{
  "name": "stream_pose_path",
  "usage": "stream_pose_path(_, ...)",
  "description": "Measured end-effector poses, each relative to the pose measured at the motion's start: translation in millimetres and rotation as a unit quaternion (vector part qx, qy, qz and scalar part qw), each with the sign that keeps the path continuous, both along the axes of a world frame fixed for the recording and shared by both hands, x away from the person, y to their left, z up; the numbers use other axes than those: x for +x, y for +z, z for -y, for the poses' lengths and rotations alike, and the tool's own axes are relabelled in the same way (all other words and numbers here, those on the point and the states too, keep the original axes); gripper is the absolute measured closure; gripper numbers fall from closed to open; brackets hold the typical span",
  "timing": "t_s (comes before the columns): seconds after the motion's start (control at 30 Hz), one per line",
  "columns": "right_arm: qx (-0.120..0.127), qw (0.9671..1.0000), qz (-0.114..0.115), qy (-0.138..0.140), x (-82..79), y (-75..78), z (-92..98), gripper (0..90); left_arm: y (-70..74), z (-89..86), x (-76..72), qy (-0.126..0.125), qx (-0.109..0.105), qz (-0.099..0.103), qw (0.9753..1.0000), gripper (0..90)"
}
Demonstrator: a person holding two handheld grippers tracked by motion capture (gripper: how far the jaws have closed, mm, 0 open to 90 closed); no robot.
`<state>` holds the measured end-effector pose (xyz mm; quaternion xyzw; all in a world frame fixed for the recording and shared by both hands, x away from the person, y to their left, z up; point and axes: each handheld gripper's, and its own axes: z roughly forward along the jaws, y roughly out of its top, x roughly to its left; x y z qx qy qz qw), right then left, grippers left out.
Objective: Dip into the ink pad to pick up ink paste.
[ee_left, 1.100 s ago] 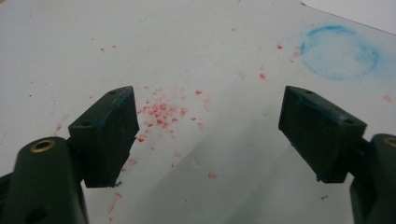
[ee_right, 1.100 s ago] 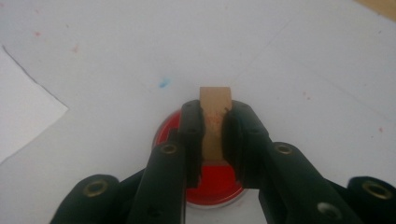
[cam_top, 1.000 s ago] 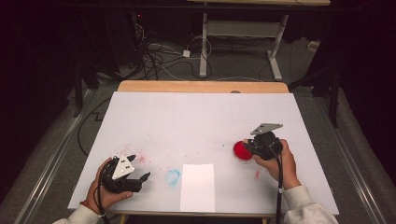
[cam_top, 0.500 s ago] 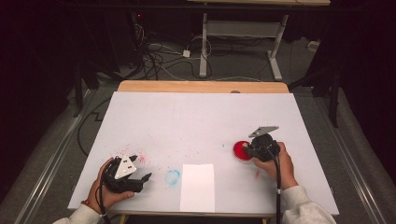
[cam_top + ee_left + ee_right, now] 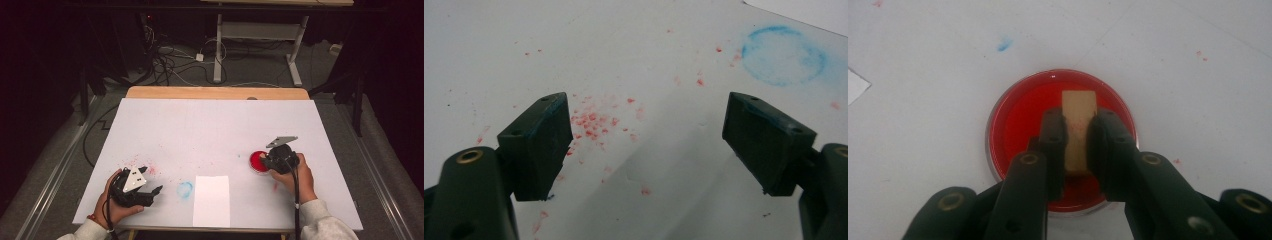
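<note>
Surface: white-covered rectangular tabletop [image 5: 215,135], with a bare wooden strip along its far edge at upper centre of the high view. The covering bears scattered red paint specks [image 5: 591,122], densest at centre left of the left gripper view, and one faint blue ring-shaped print [image 5: 185,189] at lower centre of the high view. A blank white rectangular paper sheet [image 5: 211,200] lies flat just right of that ring, near the bottom edge.

Room: dark surroundings; grey floor; a tangle of black and white cables [image 5: 172,57] at upper left of the high view; a white metal table frame [image 5: 260,37] at upper centre.

Item 1: shallow round clear dish of red paint [image 5: 1060,140], standing on the tabletop at right of centre in the high view. Liquid is glossy and even, with a pale rim around it.

Item 2: small tan rectangular wooden block [image 5: 1078,127], upright over the dish, its far end above the red paint. Faint reddish marks show on its upper face.

Right tool [image 5: 1077,137]: narrowed onto the block, one jaw on each long side, held by the person's right hand [image 5: 292,175].

Left tool [image 5: 646,145]: spread wide with nothing between the jaws, low over the tabletop at lower left of the high view, held by the left hand [image 5: 112,200]. Blue smears show on the jaw edges.
</note>
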<state>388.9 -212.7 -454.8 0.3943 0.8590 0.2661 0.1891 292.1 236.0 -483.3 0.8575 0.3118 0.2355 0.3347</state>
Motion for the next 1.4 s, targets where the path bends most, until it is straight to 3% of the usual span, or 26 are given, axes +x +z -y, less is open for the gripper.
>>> stream_pose_path(0.1,-0.020,0.9998,0.009,0.002,-1.9,0.0,-4.3,76.5,0.1,-0.1,-0.2,0.001,0.000,0.000,1.0000,19.0)
stream_pose_path(0.7,-0.015,0.9998,0.008,0.010,-0.5,1.8,-2.2,76.4,0.3,-3.9,1.3,0.005,-0.006,0.000,1.0000,19.0)
stream_pose_path(0.77,-0.010,0.9998,0.006,0.013,0.2,2.7,-0.4,76.4,-0.5,-4.0,2.4,0.005,-0.004,-0.003,1.0000,19.0)
stream_pose_path(1.03,0.032,0.9985,0.044,0.011,-8.0,29.2,9.6,76.4,-0.2,-4.5,1.1,0.002,0.000,-0.001,1.0000,19.0)
stream_pose_path(1.4,0.060,0.9954,0.075,0.011,-18.2,51.9,16.8,76.3,-0.8,-4.9,0.1,0.001,0.003,-0.003,1.0000,19.0)
